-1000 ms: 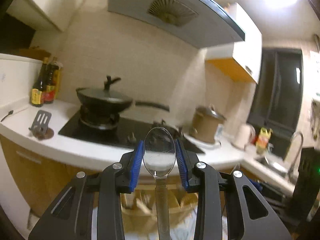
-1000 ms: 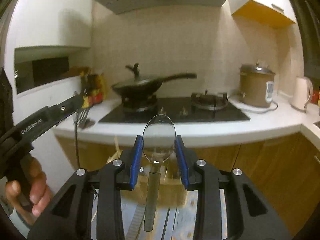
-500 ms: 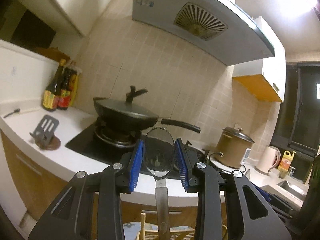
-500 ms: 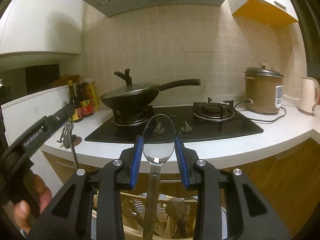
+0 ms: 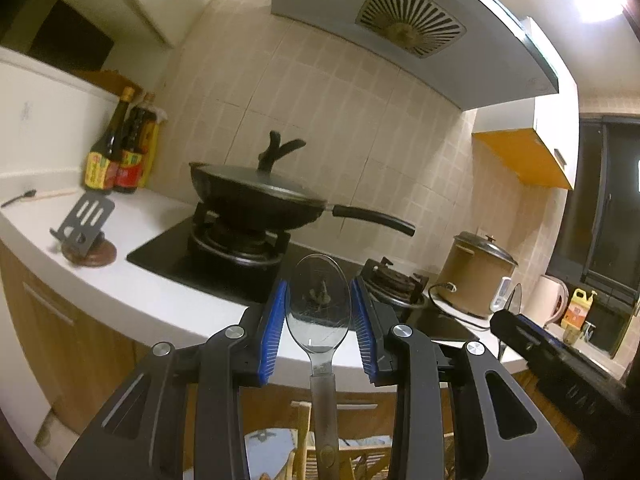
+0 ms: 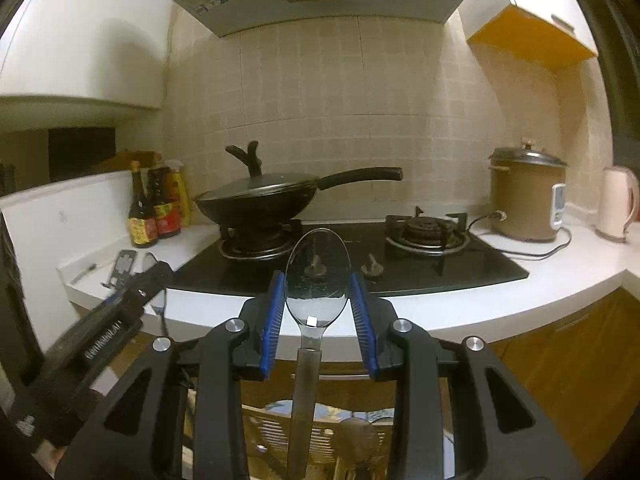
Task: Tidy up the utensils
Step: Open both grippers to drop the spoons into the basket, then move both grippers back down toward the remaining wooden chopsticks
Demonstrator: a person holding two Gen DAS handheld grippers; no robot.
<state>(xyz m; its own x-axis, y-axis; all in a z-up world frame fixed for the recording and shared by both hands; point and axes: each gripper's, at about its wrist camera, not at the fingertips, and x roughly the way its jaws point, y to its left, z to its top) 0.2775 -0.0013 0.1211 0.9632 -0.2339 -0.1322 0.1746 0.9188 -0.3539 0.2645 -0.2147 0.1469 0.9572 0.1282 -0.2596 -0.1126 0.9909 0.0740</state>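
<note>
1. At lower centre of the left wrist view, the left hand-held gripper (image 5: 319, 322) has its blue pads against both edges of a metal spoon (image 5: 319, 304), bowl up, handle running down out of frame.
2. At lower centre of the right wrist view, the right hand-held gripper (image 6: 318, 306) likewise clamps a second spoon (image 6: 318, 280), bowl up.
3. Beyond both, a white tabletop (image 6: 540, 280) carries a black hob with a lidded wok (image 6: 260, 196) at centre.
4. Sauce bottles (image 6: 154, 204) stand at middle left; a brown rice cooker (image 6: 526, 196) sits at right.
5. A wooden rack (image 6: 272, 436) shows at the bottom edge, below the handles.
</note>
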